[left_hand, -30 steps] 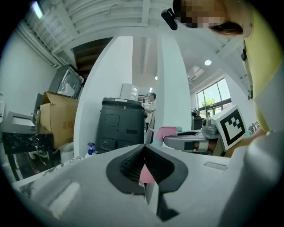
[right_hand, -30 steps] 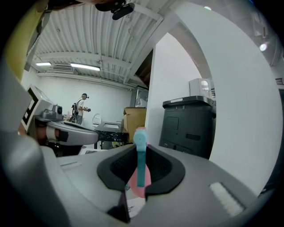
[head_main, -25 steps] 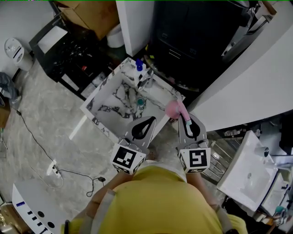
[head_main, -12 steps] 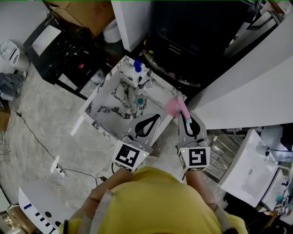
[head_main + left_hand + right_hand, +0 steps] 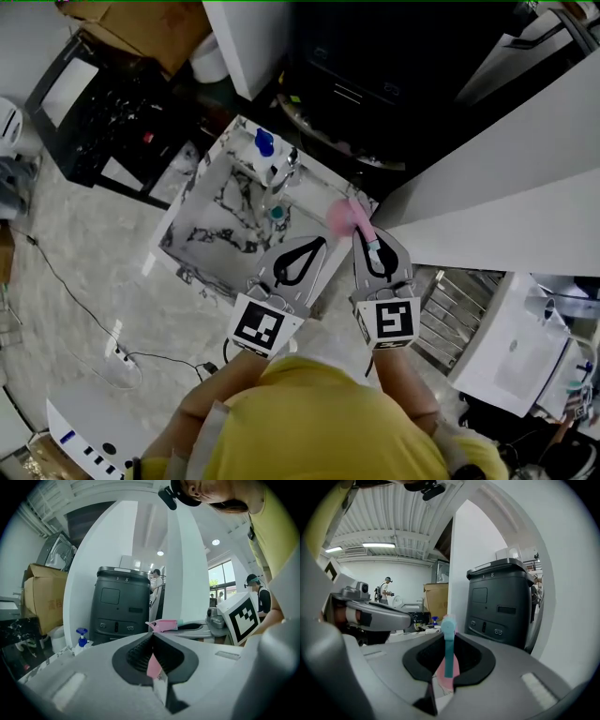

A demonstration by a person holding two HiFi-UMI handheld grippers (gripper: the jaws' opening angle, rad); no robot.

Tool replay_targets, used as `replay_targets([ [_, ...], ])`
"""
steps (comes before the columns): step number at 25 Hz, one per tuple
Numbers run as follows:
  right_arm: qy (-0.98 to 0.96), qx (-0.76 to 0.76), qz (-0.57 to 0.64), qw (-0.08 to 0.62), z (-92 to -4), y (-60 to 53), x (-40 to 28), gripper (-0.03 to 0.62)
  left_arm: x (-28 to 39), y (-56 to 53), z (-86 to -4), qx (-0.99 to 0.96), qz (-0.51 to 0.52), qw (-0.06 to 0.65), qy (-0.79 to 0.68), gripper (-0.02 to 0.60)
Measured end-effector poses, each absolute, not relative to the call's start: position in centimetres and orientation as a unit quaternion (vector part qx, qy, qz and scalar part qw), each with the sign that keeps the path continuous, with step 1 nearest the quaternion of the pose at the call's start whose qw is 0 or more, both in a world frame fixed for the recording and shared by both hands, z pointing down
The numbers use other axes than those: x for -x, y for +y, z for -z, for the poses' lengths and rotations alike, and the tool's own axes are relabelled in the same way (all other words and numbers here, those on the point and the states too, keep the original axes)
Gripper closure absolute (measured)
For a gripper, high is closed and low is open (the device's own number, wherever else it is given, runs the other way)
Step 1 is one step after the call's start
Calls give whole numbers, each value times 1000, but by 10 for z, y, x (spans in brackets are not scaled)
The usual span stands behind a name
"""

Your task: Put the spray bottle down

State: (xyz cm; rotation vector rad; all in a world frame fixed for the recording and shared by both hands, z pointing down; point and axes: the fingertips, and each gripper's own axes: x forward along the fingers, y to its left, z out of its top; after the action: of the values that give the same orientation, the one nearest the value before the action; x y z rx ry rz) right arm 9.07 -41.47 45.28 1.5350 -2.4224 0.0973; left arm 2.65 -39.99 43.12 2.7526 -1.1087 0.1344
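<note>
Both fingers of our right gripper point(image 5: 449, 637) clench the pink spray bottle point(image 5: 340, 217) near its trigger; light, slick plastic, we judge; left gripper point(image 5: 152, 635) fingers closed

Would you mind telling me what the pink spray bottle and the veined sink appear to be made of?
Spray bottle: probably plastic, judging by its smooth, evenly opaque pink body and teal part. Sink: white with dark veins, so marble or a marble-look ceramic; the pictures cannot settle which.

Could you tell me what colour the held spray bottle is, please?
The spray bottle is pink with a teal front, clearest in the right gripper view.
</note>
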Motion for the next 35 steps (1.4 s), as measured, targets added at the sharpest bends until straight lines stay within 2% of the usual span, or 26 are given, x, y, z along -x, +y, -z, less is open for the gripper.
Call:
replay_targets([
  [18, -842, -502, -68, 184, -521, -457, -81, 545, -29, -428, -478, -917, -75, 118, -374, 575],
  [35, -833, -507, -82, 203, -537, -466, -89, 543, -31, -425, -486, -915, -81, 127, -374, 575],
])
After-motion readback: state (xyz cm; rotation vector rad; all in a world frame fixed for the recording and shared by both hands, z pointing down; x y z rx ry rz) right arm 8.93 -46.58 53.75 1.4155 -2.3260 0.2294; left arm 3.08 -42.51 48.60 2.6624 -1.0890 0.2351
